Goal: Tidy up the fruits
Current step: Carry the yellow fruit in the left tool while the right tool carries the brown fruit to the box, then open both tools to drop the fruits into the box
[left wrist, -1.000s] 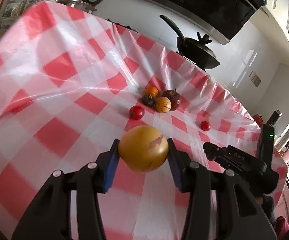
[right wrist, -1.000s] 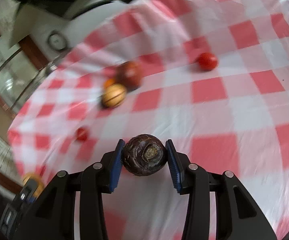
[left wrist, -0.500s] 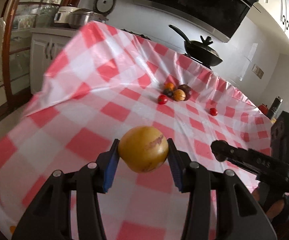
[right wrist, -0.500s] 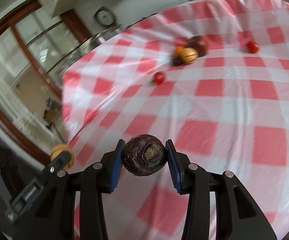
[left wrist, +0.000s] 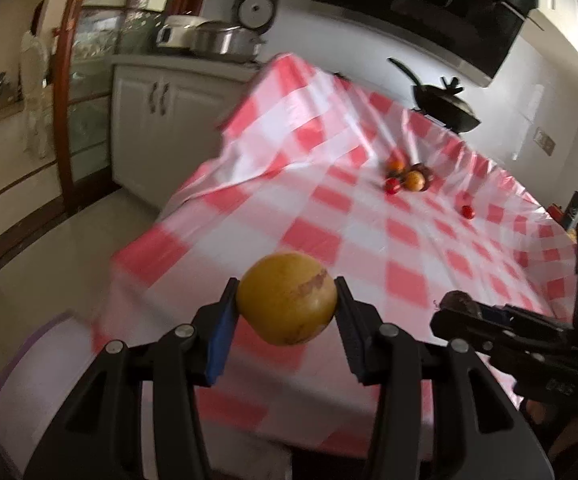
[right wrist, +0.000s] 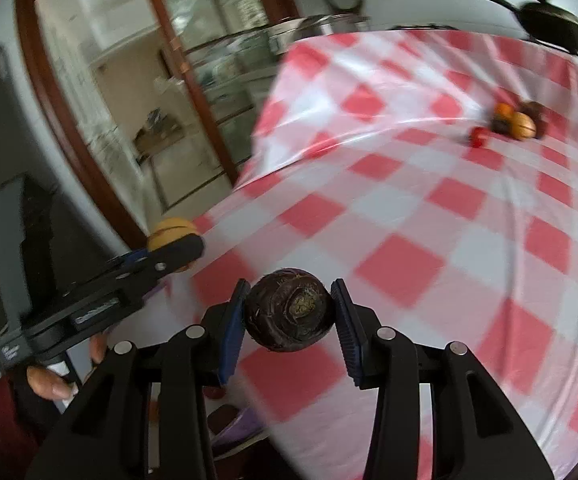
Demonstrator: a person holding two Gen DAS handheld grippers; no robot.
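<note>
The left gripper [left wrist: 287,300] clamps a yellow fruit [left wrist: 287,298] above the near edge of the checked worktop [left wrist: 329,216]. The right gripper [right wrist: 289,312] clamps a dark fruit [right wrist: 289,310] beside it. More fruits [left wrist: 407,176] cluster far across the cloth.

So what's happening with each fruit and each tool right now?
left tool: shut on the yellow fruit
yellow fruit: held off the table, near its edge
right tool: shut on the dark fruit
dark fruit: held in the air over the tablecloth
fruit pile: sitting bunched together far back on the tablecloth
small red fruit: lying alone, apart from the pile
tablecloth: spread out, wrinkled, hanging over the edge
</note>
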